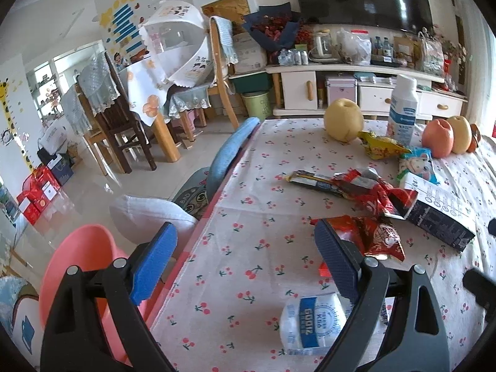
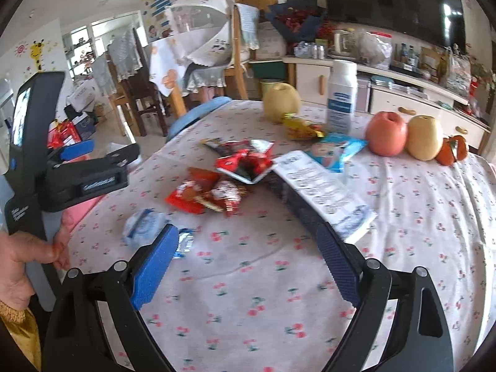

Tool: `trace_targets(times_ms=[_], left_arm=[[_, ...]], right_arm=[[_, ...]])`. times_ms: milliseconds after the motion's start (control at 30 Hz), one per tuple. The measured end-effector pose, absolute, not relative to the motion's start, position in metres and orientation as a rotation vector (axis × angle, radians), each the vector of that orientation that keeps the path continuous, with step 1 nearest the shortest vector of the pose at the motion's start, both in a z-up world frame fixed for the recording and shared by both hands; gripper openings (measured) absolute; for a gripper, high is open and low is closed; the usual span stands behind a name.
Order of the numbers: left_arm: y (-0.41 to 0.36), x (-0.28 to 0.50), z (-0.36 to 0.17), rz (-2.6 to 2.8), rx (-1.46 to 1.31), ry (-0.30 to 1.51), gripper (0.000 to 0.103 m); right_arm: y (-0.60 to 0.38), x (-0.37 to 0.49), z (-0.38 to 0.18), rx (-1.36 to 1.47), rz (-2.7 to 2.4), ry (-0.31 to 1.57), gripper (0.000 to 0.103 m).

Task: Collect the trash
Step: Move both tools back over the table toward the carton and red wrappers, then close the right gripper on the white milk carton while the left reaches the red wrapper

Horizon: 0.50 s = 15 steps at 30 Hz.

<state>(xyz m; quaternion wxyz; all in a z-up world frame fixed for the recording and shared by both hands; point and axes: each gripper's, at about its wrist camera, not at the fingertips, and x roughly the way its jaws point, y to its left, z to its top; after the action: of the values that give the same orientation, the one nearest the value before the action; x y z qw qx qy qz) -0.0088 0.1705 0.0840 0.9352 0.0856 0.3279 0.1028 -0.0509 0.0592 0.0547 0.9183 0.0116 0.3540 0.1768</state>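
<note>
Left wrist view: wrappers [image 1: 365, 192], carton [image 1: 440, 214], packet [image 1: 310, 322] are lying uncollected mid-frame; my left gripper [image 1: 245, 266] and right gripper [image 2: 248, 266] are gaping wide, holding nothing.

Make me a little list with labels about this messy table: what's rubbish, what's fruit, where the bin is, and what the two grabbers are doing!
surface: table with cherry-print cloth
rubbish: red wrappers, yellow wrapper, blue packet, long carton, clear plastic packet
fruit: yellow pear, red apple, second pear
also standing: white bottle
bin: pink tub beside the table edge
left gripper: open, empty
right gripper: open, empty
</note>
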Motion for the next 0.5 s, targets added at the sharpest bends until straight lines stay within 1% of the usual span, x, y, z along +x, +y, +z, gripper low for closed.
trace_targets(times_ms=[300, 500], left_arm=[[0.154, -0.006, 0.078, 0.124, 0.163, 0.699, 0.091], [0.139, -0.001, 0.074, -0.013, 0.129, 0.723, 0.091]], right_arm=[[0.027, -0.034, 0.054, -0.003, 0.317, 0.75, 0.09], [0.002, -0.012, 0.035, 0.004, 0.318, 0.806, 0.09]])
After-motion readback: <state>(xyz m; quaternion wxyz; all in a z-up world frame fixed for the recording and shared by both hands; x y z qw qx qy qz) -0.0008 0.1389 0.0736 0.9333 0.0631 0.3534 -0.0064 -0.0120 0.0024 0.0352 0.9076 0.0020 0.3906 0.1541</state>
